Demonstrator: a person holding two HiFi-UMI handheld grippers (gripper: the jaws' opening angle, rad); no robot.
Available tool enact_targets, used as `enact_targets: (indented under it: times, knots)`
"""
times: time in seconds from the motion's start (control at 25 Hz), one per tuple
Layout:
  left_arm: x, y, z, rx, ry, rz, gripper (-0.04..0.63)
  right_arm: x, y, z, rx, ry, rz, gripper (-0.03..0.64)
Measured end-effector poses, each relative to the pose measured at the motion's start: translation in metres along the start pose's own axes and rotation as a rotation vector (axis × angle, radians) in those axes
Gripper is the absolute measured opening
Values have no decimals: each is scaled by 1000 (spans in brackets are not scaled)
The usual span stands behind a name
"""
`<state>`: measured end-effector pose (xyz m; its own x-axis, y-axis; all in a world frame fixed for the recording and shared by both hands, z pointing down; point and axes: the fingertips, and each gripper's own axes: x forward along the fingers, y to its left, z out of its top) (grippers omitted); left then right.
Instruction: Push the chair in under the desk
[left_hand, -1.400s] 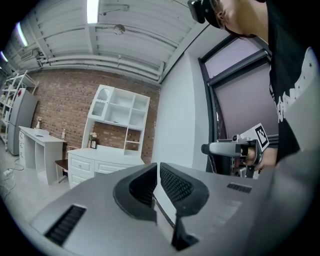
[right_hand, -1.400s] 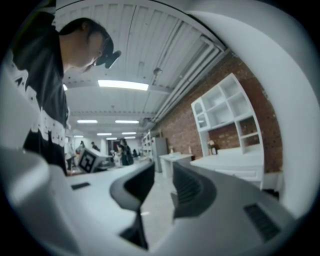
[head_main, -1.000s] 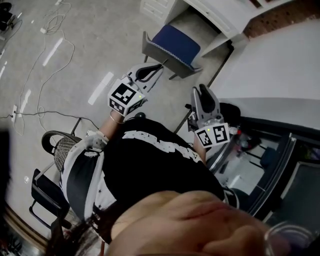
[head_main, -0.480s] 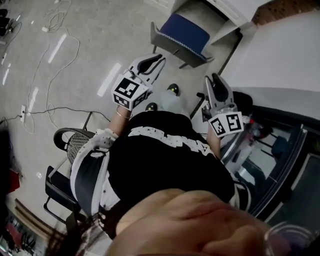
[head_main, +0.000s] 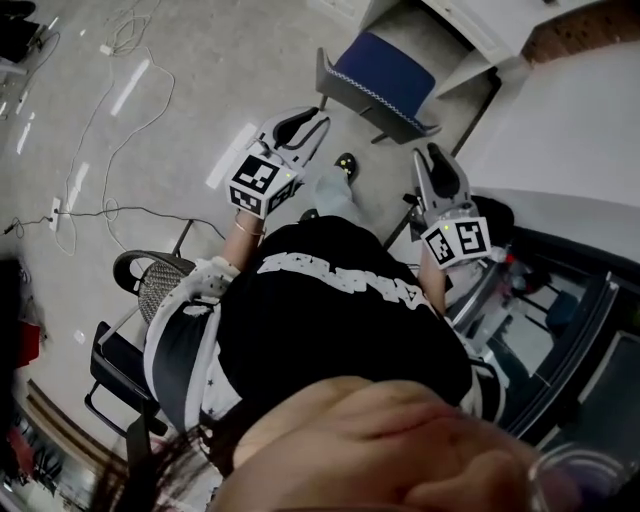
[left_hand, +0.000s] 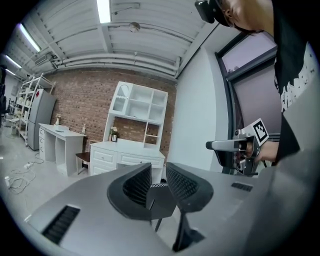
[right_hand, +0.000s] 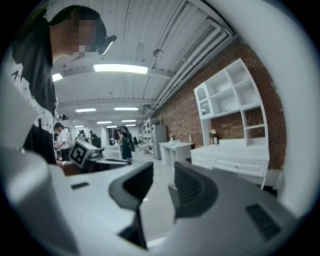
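Both pairs of jaws have just been opening, the left from almost closed, and a trouser leg with a dark shoe (head_main: 346, 163) has come into the head view between the two tools since a second ago. The left gripper (head_main: 318, 120) now has its jaws spread part way. The chair's dark backrest with its chequered trim (left_hand: 159, 192) shows in the gap, but the pads do not press on it. The right gripper (head_main: 433, 155) is also parted, with only bare floor seen between its jaws (right_hand: 162, 175).

Underfoot is a smooth grey floor (head_main: 200, 90) with light glare on it and a thin cable (head_main: 120, 211) trailing across its left side. A black mesh chair (head_main: 150, 290) stands behind the person at the lower left. A brick wall (left_hand: 85, 100) backs the room, and a pale wall and a dark window frame run along the right.

Against the brick stands a white desk (left_hand: 125, 152) with drawers and an open shelf unit (left_hand: 137, 112) above it. A small pot of flowers (left_hand: 114, 132) sits in a lower left compartment.

The chair (head_main: 385, 80), with its blue seat, stands just ahead of both grippers, close to the left one's tips. Its front is partly under the desk (head_main: 465, 35) and its backrest faces the person.
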<state>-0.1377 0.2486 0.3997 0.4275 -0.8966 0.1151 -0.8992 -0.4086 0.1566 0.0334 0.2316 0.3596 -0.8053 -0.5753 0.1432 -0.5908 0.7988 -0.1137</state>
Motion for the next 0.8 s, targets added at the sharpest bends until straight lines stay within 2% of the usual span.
enact_targets:
  times: [0.32,0.8]
  knots:
    - [24,17,-6,47,50,8,138,27,-22,-13,8,36,6,139]
    - [86,26,-33,217,210,-40,184,47,-72,-57,36,142,-26,167]
